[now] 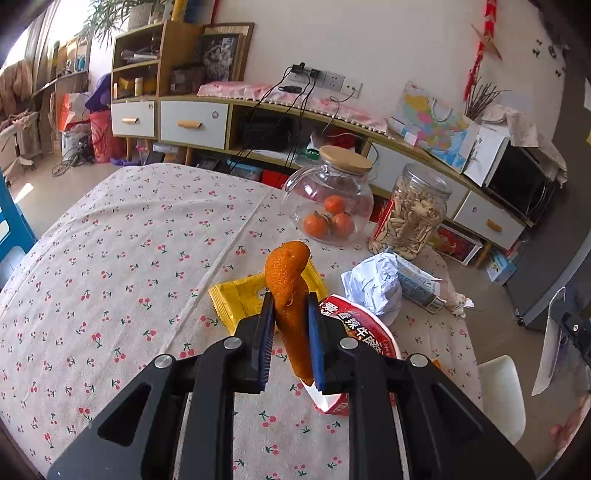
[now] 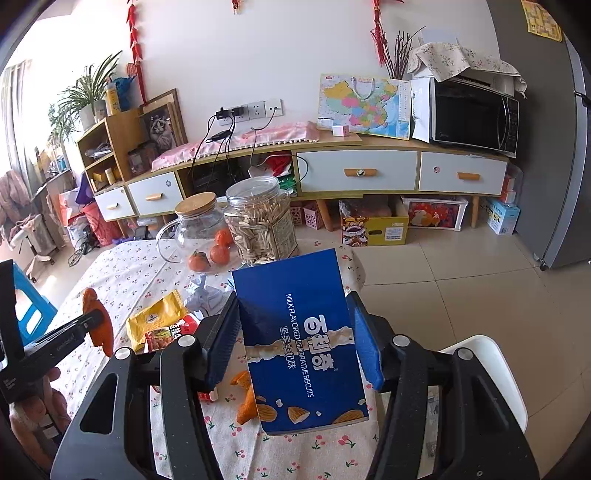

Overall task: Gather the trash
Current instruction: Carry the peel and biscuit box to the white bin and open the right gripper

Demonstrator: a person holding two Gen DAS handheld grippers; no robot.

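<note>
Hiding red wrapper point(image 1: 364, 334) | orange peel point(image 1: 290, 295) | left hand-held gripper point(image 1: 291, 325) clamped

Wall: plain white wall point(image 2: 303, 48), red hangings.
Floor: pale floor tiles point(image 2: 461, 280).
Furniture: long wooden sideboard point(image 2: 358, 171) with white drawers; open shelf unit point(image 1: 138, 61).
Light: daylight from window point(image 1: 40, 33) at left.

desk point(image 1: 122, 236) with cherry cloth | glass jug point(image 1: 330, 199) with oranges, wooden lid | seed jar point(image 1: 413, 214) just beside jug | microwave point(image 2: 474, 116) on long cabinet | map point(image 2: 364, 105) leaning on wall
</note>
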